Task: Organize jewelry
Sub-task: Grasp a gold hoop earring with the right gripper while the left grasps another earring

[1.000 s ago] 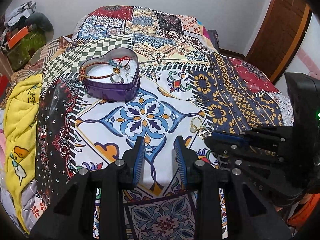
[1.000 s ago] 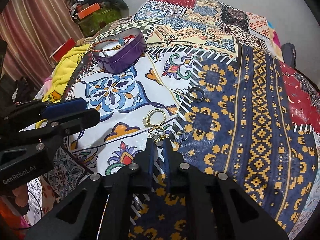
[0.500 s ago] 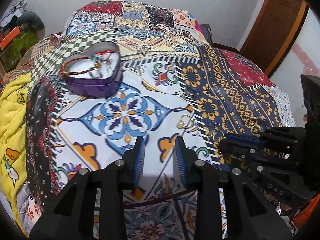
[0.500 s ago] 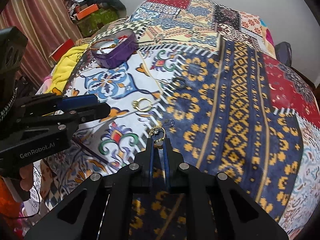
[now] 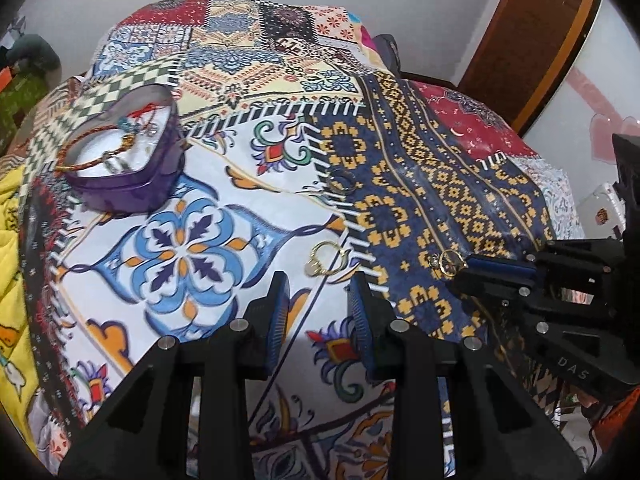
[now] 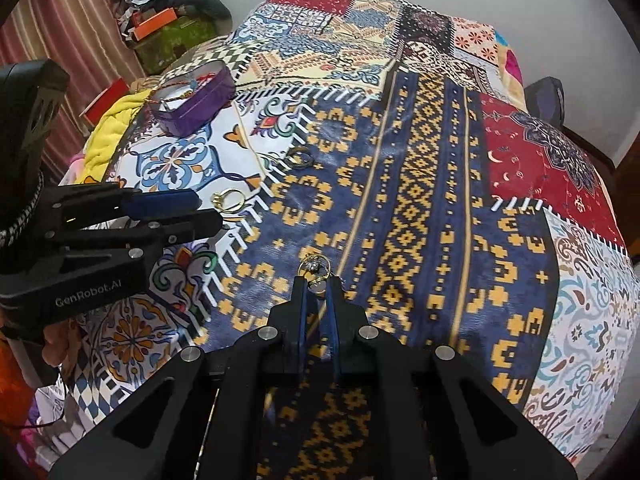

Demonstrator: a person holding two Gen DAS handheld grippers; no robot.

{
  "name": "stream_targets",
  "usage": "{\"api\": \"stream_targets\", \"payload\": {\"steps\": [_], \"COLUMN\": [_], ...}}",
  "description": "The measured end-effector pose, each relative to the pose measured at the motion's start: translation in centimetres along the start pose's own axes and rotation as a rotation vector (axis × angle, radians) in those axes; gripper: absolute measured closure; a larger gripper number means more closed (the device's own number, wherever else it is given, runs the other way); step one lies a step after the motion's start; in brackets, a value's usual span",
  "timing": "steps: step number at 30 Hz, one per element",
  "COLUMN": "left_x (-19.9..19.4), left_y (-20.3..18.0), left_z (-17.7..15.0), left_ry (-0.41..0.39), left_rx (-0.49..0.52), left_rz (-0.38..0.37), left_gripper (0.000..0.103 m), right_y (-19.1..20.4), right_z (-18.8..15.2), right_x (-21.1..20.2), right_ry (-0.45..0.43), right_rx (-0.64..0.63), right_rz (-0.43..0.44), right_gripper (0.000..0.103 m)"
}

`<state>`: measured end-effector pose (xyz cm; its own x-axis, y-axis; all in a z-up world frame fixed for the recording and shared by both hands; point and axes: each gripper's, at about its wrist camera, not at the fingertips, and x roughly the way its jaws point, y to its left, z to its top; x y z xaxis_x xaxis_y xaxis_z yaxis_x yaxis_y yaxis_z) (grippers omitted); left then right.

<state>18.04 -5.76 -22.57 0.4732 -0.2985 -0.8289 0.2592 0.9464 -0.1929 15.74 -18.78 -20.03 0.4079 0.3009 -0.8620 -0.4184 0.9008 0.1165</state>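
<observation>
A purple heart-shaped tin [image 5: 124,184] [image 6: 200,104] with bracelets in it stands on the patchwork bedcover at the far left. My right gripper [image 6: 316,286] [image 5: 464,270] is shut on a gold ring with a stone [image 6: 314,269] [image 5: 449,262], held just above the blue-and-yellow patch. Another gold ring [image 5: 326,262] [image 6: 229,199] lies on the cover just ahead of my left gripper [image 5: 318,314] [image 6: 208,216]. That gripper is open, with nothing between its fingers. Farther back lies a dark ring [image 5: 342,182] [image 6: 300,158].
The bedcover [image 5: 440,184] drops away at its edges. A yellow blanket [image 5: 12,264] lies at the left side. Boxes and clothes [image 6: 160,28] pile up by the striped curtain at the back left. A wooden door [image 5: 532,40] stands at the right.
My right gripper has lifted the stone ring off the cover and carried it right, over the blue patch. My left gripper has shifted right, toward the loose gold ring.
</observation>
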Motion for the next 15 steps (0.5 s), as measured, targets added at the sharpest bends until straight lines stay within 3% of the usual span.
{"api": "stream_targets", "payload": {"steps": [2,7,15], "left_x": [0.4,1.2,2.3], "left_y": [0.0,-0.7,-1.9], "left_z": [0.2,0.8,1.4], "left_ry": [-0.004,-0.005,-0.009], "left_rx": [-0.001,0.04,0.101], "left_rz": [-0.02,-0.003,0.049], "left_gripper": [0.072,0.072,0.072], "right_y": [-0.3,-1.2,-1.4], "right_z": [0.0,0.3,0.0], "right_x": [-0.1,-0.8,-1.3], "right_ry": [-0.001,-0.025,-0.031], "right_rx": [0.006,0.027,0.022], "right_rz": [-0.003,-0.022,-0.003], "right_gripper": [0.094,0.08,0.08]}}
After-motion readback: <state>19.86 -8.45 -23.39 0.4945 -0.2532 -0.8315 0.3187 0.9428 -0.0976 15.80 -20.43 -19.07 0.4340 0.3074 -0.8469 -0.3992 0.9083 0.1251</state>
